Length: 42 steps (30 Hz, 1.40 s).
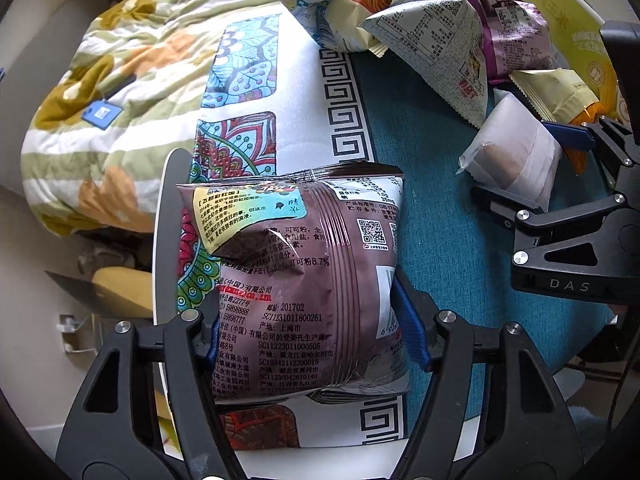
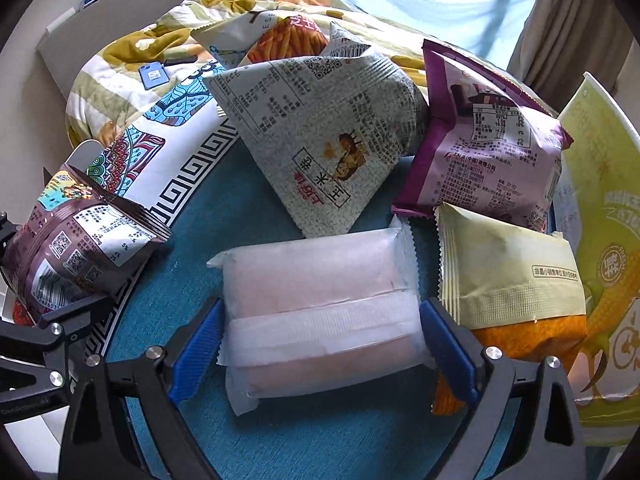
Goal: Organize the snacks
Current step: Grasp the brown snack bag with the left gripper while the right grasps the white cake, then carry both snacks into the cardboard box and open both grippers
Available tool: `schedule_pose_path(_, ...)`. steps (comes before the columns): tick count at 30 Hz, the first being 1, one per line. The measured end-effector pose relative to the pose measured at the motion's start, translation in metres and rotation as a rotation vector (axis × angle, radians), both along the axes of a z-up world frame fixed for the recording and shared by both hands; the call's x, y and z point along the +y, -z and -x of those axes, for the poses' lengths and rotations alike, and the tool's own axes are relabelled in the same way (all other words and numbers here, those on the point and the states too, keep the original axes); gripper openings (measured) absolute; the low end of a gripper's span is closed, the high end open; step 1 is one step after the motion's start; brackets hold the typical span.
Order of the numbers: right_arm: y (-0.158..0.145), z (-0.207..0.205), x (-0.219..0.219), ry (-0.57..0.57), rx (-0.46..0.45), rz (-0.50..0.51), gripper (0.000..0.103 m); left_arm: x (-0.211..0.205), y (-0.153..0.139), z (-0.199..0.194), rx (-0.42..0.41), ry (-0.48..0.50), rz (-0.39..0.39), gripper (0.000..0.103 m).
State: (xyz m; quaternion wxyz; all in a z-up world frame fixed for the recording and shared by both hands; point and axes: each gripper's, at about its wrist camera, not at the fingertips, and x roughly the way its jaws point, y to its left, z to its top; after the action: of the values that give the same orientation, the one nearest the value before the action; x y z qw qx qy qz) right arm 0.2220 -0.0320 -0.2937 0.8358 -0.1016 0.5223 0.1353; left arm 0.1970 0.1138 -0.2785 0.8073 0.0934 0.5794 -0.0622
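Observation:
My left gripper (image 1: 314,332) is shut on a brown snack bag (image 1: 304,276), held over the patterned edge of the table; the bag also shows at the left of the right wrist view (image 2: 80,252). My right gripper (image 2: 320,336) is shut on a white frosted packet (image 2: 320,312), which rests on the teal cloth (image 2: 320,440); the packet and gripper show at the right of the left wrist view (image 1: 516,160). A grey triangular bag (image 2: 324,140), a purple bag (image 2: 492,148) and a pale green and orange packet (image 2: 508,276) lie behind it.
A yellow-green corn box (image 2: 604,240) stands at the right. Another cream and orange bag (image 2: 276,40) lies at the back. A flowered quilt (image 1: 112,92) with a blue phone (image 1: 102,114) lies beyond the table's left edge.

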Motion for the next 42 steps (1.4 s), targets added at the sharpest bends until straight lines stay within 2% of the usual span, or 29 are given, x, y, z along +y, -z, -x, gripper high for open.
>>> schedule_pose_path(11, 0.006, -0.002, 0.001, -0.069, -0.013, 0.004, 0.096, 0.012, -0.002, 0.0, -0.001, -0.003, 0.048, 0.059)
schedule_pose_path(16, 0.002, 0.005, 0.006, -0.069, -0.036, 0.016, 0.078, 0.016, -0.004, 0.004, -0.005, -0.002, 0.067, 0.058)
schedule_pose_path(21, -0.003, 0.011, 0.011, -0.032, -0.037, -0.02, 0.072, 0.022, -0.009, 0.008, -0.01, -0.004, 0.077, 0.056)
schedule_pose_path(26, -0.015, 0.02, 0.009, 0.016, -0.043, -0.061, 0.071, 0.027, -0.019, 0.013, -0.027, -0.004, 0.1, 0.055)
schedule_pose_path(33, -0.049, 0.034, 0.004, 0.07, -0.088, -0.091, 0.071, 0.024, -0.057, 0.016, -0.09, 0.031, 0.151, 0.055)
schedule_pose_path(42, -0.129, 0.055, -0.038, 0.232, -0.175, -0.208, 0.071, -0.024, -0.135, 0.0, -0.238, 0.159, 0.212, 0.055)
